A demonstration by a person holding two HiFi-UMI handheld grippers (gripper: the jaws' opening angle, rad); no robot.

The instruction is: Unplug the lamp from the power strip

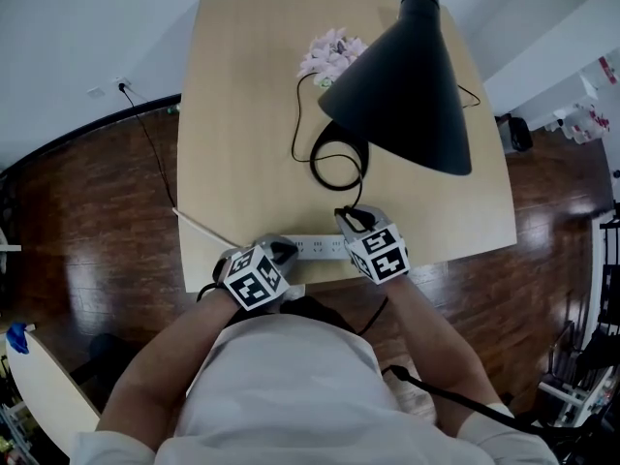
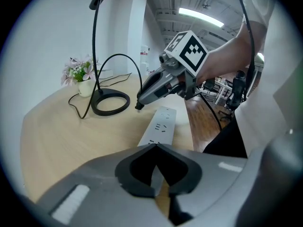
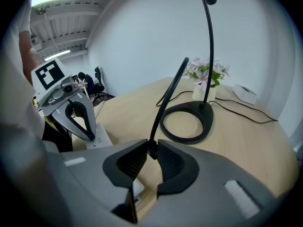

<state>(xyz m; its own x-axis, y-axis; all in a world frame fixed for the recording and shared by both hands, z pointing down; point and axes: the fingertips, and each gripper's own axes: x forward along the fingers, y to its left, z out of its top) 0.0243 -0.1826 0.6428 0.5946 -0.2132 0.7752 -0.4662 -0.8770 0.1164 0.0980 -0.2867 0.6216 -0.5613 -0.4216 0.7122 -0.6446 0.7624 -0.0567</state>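
Closest to the lens, the right gripper (image 3: 151,146) has its jaws clamped on the black plug (image 3: 152,150), and the cord (image 3: 166,98) rises steeply from between them. The plug is out of the strip (image 2: 161,124), held low over the table (image 1: 232,114) just beside the strip's far end (the sockets that show are bare). The left gripper (image 2: 156,148) has its jaws together, tips pressed down on the strip's other end. The white strip lies along the table's near edge. Beyond it, the lamp (image 1: 407,85) stands mid-table on a black ring base (image 3: 204,111), its dark shade hanging over the table's right half. Flowers (image 1: 332,54) in a small white pot stand just behind the base.
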